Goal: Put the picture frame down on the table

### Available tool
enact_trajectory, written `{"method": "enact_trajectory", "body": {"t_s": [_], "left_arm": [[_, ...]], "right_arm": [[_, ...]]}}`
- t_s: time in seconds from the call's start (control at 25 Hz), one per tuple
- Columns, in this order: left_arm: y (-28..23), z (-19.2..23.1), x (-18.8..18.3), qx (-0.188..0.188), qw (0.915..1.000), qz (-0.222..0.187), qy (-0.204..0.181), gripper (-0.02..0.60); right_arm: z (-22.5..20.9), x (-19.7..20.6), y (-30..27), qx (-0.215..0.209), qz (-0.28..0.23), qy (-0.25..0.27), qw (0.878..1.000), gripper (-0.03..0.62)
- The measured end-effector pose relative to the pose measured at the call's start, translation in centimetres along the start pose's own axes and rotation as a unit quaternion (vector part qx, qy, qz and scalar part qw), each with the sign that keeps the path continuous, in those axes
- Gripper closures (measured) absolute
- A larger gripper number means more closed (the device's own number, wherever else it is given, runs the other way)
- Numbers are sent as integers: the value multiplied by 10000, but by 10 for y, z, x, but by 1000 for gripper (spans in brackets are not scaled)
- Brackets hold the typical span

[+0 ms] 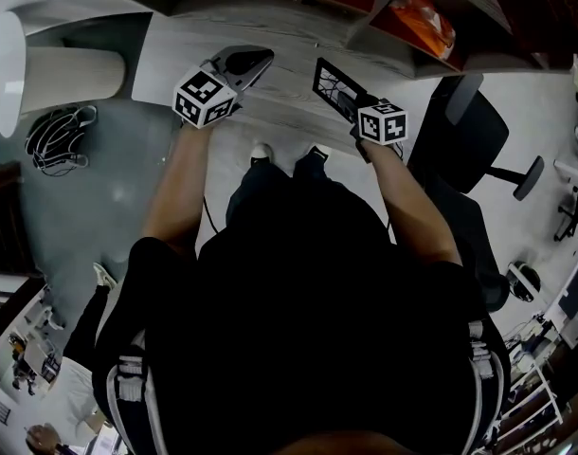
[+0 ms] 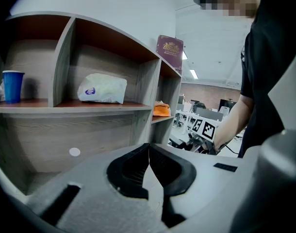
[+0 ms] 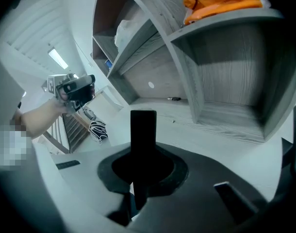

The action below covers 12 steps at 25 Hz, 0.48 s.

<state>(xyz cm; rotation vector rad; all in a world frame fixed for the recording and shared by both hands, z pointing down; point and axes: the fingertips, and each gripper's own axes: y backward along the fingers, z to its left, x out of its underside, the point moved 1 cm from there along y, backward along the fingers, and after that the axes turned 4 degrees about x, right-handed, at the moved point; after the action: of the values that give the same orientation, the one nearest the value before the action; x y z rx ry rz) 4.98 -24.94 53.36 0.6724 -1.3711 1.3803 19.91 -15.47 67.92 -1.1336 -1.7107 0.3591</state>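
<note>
The right claw is clamped on the near edge of the flat black rectangular picture frame. The frame juts forward from it, above the pale grey wood-grain table. The left claw, closed and empty, hovers well apart.

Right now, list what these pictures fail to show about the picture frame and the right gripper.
Picture frame: face unseen. The right gripper view shows only its edge, and the head view shows it too small.
Gap between frame and table: the head view looks from above, so touching cannot be told.
Right gripper: in the head view its marker cube and the frame cover its tips.
</note>
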Motion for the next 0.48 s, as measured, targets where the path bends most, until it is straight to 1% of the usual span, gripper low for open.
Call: {"method": "enact_trajectory", "body": {"t_s": [0.12, 0.24, 0.48], "left_arm": [[-1, -1, 5, 10, 10000, 45, 22, 563], [-4, -8, 10, 102, 9999, 120, 49, 563], [-9, -15, 20, 215, 9995, 204, 77, 563]], "right_arm": [[2, 10, -10, -62, 162, -8, 9998, 577], [1, 22, -19, -79, 344, -12, 9994, 577], [-10, 43, -33, -43, 588, -197, 9981, 577]]}}
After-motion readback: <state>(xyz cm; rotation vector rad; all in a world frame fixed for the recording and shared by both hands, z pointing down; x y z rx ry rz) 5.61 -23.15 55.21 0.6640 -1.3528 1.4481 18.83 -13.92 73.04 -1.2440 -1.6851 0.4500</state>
